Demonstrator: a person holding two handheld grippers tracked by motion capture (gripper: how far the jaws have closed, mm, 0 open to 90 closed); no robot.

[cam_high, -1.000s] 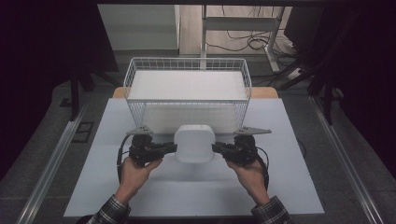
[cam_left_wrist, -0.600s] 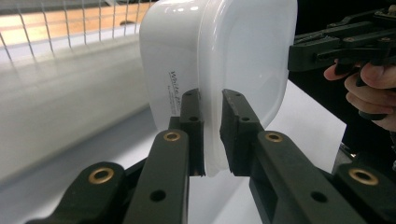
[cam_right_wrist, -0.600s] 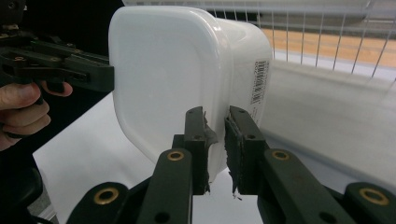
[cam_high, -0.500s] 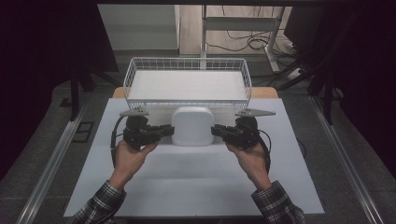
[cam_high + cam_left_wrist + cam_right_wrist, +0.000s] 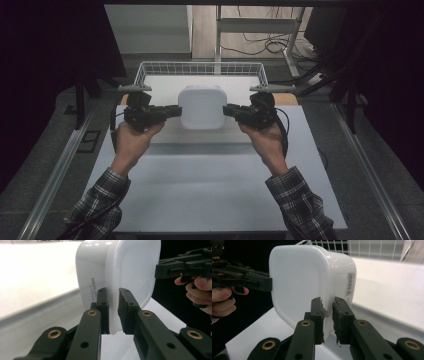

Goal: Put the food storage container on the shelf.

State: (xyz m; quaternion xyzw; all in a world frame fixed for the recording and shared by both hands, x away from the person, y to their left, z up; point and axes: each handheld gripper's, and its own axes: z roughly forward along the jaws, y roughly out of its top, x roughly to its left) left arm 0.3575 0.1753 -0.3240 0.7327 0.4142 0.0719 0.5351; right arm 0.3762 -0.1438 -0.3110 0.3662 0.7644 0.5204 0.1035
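Jaws of both grippers are closed on the rim of one white lidded container, one at each side. High view: the left gripper (image 5: 172, 111) and right gripper (image 5: 231, 110) hold the white container (image 5: 202, 106) between them, lifted above the white table (image 5: 210, 175) and in front of the wire basket (image 5: 200, 68), lid facing the camera. Each hand (image 5: 131, 140) grasps its tool from below.

Left gripper view: the two black jaws pinch the thin projecting lid edge of the container (image 5: 120, 272), nearly shut, with only the rim between them; the opposite gripper (image 5: 185, 263) meets the far side.

Right gripper view: the jaws clamp the rim likewise; their pads (image 5: 322, 312) look worn and ragged.

Risk, as judged: each grip is a narrow bite on a thin lip, so uneven motion of the hands could twist the container free, or peel the lid loose, dropping it.
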